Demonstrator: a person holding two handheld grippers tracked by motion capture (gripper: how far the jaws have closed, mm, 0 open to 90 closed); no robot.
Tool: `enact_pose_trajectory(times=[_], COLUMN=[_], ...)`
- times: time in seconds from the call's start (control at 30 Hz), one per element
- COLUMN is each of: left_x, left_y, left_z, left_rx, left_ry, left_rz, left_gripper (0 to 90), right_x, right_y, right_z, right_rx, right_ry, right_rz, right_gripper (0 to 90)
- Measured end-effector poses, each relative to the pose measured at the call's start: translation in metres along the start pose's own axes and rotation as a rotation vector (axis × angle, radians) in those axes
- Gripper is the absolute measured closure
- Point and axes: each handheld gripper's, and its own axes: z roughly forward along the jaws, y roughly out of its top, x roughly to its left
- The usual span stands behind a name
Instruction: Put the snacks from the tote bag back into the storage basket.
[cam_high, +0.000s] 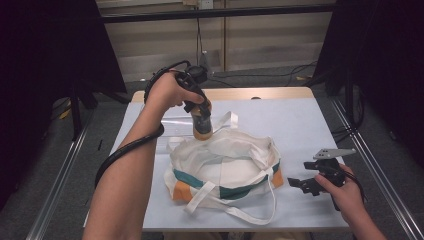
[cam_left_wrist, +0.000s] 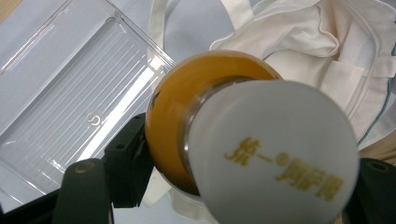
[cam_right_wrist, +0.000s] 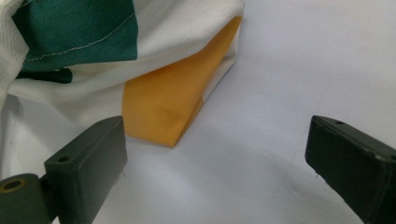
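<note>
A bottle (cam_high: 202, 127) of orange drink with a white cap (cam_left_wrist: 275, 154) hangs over the back rim of a white cloth tote bag (cam_high: 225, 167). My left gripper (cam_high: 201, 116) is shut on the bottle, its black jaws on either side of the bottle's orange body (cam_left_wrist: 170, 109). The bag has green and orange panels (cam_right_wrist: 159, 102) and long white straps, and lies open in the middle of the table. My right gripper (cam_high: 300, 184) rests low at the bag's right side, open, with bare tabletop between its jaws (cam_right_wrist: 215, 163).
A clear plastic tray (cam_left_wrist: 65, 93) lies flat on the light table (cam_high: 300, 125) behind and left of the bag. One bag strap loops out toward the front edge (cam_high: 250, 215). Dark curtains and cables stand around the table.
</note>
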Motion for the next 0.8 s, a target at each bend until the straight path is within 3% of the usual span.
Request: enact_pose_trajectory(times=[0.2, 0.27, 0.73, 0.8], left_x=[0.004, 0.004, 0.010, 0.010], left_y=[0.003, 0.003, 0.012, 0.013], left_z=[0.001, 0.001, 0.001, 0.001], left_rx=[-0.002, -0.004, -0.004, -0.003], left_ry=[-0.004, -0.008, 0.000, -0.003], left_rz=[0.002, -0.017, 0.004, -0.009], left_gripper=[30.2, 30.2, 30.2, 30.2], right_x=[0.000, 0.000, -0.004, -0.004], right_y=[0.000, 0.000, -0.001, -0.001], right_z=[0.000, 0.000, -0.002, -0.002], right_rx=[0.000, 0.001, -0.003, -0.003], right_ry=[0.000, 0.003, -0.008, -0.008], right_rz=[0.001, 0.001, 0.015, 0.016], right_gripper=[5.2, 5.2, 5.2, 5.2])
